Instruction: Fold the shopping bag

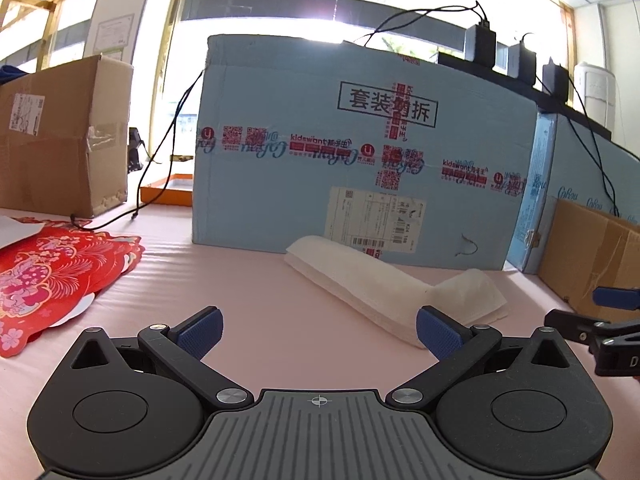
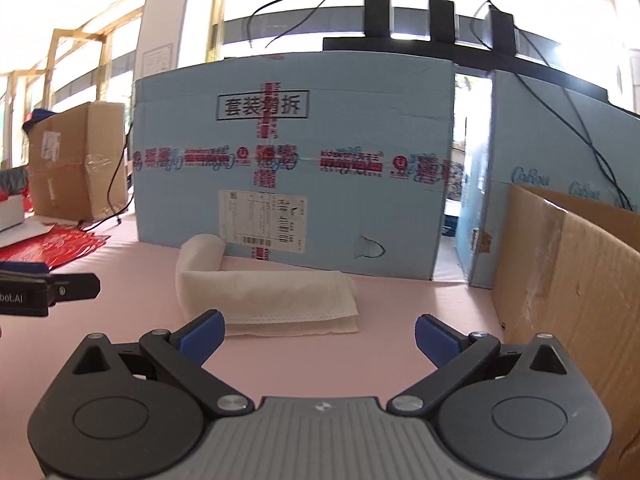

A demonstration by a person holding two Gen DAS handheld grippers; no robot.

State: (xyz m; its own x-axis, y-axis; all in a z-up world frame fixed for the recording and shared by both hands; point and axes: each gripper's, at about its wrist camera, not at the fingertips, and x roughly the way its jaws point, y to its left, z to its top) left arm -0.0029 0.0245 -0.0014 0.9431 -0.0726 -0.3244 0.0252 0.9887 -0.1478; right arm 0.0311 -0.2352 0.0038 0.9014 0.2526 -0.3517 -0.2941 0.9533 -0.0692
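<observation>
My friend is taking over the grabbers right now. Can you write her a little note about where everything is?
Left gripper: open, holding nothing, above the pink table.
Right gripper: open, holding nothing.
The white shopping bag lies in front of the blue box, folded into a long strip with one end bent over.
Done: the long folds, apparently.
Left: probably folding the strip up smaller.

two black grippers, left gripper (image 1: 319,330) and right gripper (image 2: 318,332) (blue-padded jaws, silver screws, ribbed grey bases)
</observation>
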